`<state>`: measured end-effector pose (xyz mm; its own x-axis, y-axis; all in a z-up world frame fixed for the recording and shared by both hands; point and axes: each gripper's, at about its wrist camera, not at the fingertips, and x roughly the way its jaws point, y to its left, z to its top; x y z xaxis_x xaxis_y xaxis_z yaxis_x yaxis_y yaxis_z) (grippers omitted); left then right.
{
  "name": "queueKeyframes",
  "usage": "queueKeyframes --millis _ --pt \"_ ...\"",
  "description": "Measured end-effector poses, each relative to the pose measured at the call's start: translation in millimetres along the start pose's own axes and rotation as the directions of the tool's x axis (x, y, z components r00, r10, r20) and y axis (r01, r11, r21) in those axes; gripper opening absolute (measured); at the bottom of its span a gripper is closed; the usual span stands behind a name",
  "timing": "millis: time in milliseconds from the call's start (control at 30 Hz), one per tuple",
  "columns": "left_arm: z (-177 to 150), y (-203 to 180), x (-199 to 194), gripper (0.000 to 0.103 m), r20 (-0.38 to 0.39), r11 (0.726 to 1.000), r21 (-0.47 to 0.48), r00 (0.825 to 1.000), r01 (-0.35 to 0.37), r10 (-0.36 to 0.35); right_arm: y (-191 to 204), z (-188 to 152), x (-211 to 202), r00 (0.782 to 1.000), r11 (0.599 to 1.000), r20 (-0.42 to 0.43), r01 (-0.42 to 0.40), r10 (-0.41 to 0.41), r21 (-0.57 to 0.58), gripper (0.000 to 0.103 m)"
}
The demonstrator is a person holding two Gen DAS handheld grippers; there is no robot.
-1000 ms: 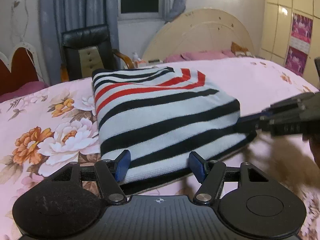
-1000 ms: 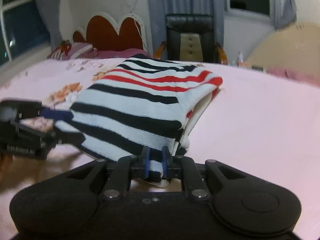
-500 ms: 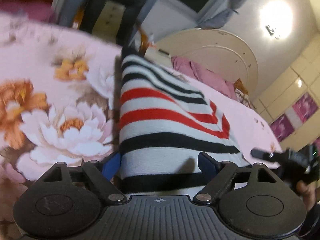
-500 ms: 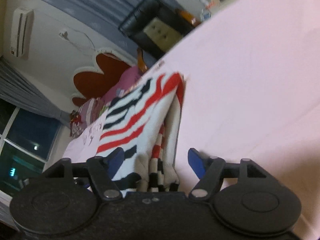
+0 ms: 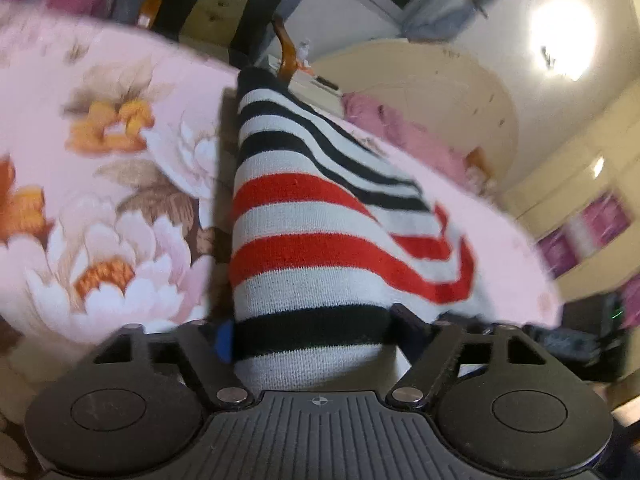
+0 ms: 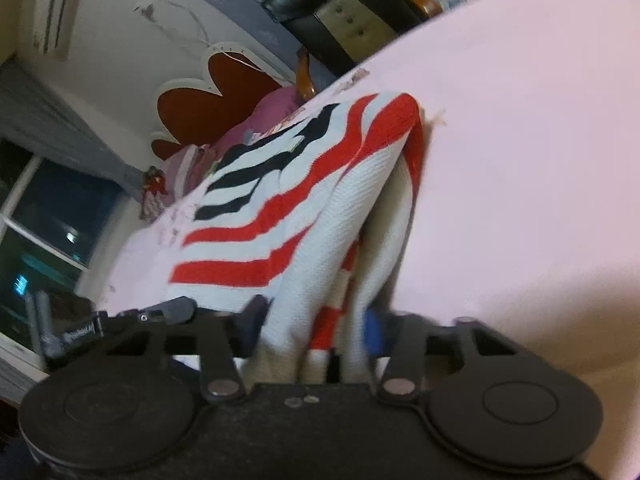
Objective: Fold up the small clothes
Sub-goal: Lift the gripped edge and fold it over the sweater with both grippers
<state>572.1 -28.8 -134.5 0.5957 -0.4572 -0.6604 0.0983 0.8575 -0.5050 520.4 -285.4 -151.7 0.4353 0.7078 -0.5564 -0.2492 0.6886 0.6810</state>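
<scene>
A folded knit sweater [image 5: 304,240] with white, black and red stripes lies on the pink floral bedsheet [image 5: 100,184]. My left gripper [image 5: 312,336] has closed its blue-padded fingers on the sweater's near end, at a black stripe. My right gripper [image 6: 316,332] has closed on the bunched side layers of the same sweater [image 6: 304,208], which rises from the pink sheet [image 6: 520,160]. The left gripper's body [image 6: 120,328] shows at the left in the right wrist view.
A black leather chair [image 5: 224,4] stands past the bed's far edge. A cream arched headboard [image 5: 432,96] with pink pillows [image 5: 392,128] lies to the right. A red heart-shaped headboard [image 6: 216,100] and a dark window [image 6: 36,216] show in the right wrist view.
Both grippers opened, tilted and pushed in around the sweater's ends, then closed on the fabric. One second ago the right was pinching a corner and the left was open at the near edge.
</scene>
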Motion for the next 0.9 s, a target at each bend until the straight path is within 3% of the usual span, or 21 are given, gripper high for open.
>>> queueKeyframes --millis 200,633,900 --pt "-1 -25 -3 0.059 0.031 0.994 0.087 0.997 -0.071 0.068 12 -15 -9 0.995 0.995 0.074 0.077 -0.072 -0.065 0.036" --pt "-1 -56 -52 0.056 0.077 0.966 0.257 0.997 -0.023 0.004 64 -37 -55 0.976 0.969 0.159 0.176 -0.149 -0.171 0.034" --pt "-4 -34 -112 0.056 0.106 0.96 0.279 0.993 0.02 -0.051 129 -52 -55 0.961 0.946 0.208 0.231 -0.185 -0.228 0.034"
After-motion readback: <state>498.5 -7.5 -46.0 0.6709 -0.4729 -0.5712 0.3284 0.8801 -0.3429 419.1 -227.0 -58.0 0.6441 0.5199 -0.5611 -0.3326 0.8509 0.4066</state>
